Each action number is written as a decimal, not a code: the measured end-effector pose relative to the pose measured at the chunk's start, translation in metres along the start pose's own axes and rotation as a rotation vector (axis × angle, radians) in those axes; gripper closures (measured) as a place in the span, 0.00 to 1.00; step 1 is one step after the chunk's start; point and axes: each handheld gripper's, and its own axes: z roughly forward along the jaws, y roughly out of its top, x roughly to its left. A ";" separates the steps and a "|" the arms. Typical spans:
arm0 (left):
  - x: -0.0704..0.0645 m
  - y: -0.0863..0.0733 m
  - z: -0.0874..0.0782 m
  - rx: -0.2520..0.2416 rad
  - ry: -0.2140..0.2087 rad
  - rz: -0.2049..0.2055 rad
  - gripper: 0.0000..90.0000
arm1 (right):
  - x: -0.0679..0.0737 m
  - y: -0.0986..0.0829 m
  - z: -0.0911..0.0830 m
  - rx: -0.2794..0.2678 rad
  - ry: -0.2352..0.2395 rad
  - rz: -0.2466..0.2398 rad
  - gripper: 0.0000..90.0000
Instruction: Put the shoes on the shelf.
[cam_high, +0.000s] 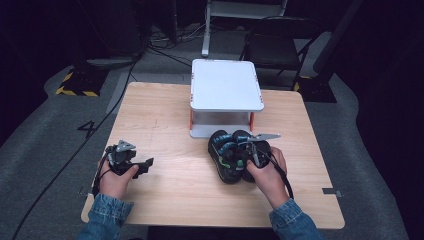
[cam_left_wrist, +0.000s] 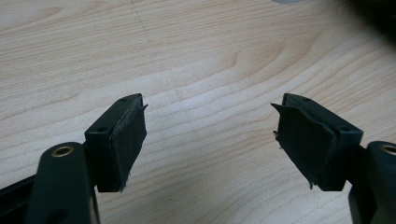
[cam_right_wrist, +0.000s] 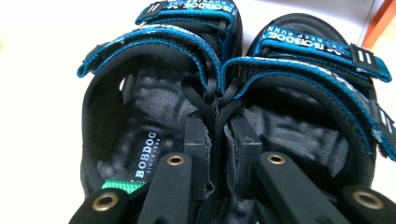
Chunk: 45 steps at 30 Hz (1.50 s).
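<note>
Right gripper pinches inner walls of both black sandals with blue straps together, centre frame, before white two-tier shelf. Keep squeeze firm, lift level so neither slips. Left gripper wide open, empty over wooden bench; keep clear.

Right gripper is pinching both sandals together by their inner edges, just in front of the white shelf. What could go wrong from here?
1. The right gripper clamps only the two touching inner edges of the sandals; lifted, one could slip free or both could swing.
2. The white shelf stands close behind the sandals, so a forward move might knock its orange leg.
3. The left gripper is open over bare table, too far to steady them.
</note>
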 end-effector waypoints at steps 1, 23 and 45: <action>0.000 0.000 0.000 0.002 -0.002 0.001 0.27 | 0.000 0.005 0.001 -0.007 -0.002 0.005 0.90; 0.006 -0.001 -0.005 -0.018 -0.013 -0.019 0.27 | -0.003 0.078 0.088 -0.198 -0.204 0.012 0.89; 0.003 0.001 -0.004 -0.010 -0.025 -0.012 0.28 | -0.006 0.065 0.079 -0.465 -0.265 -0.104 0.51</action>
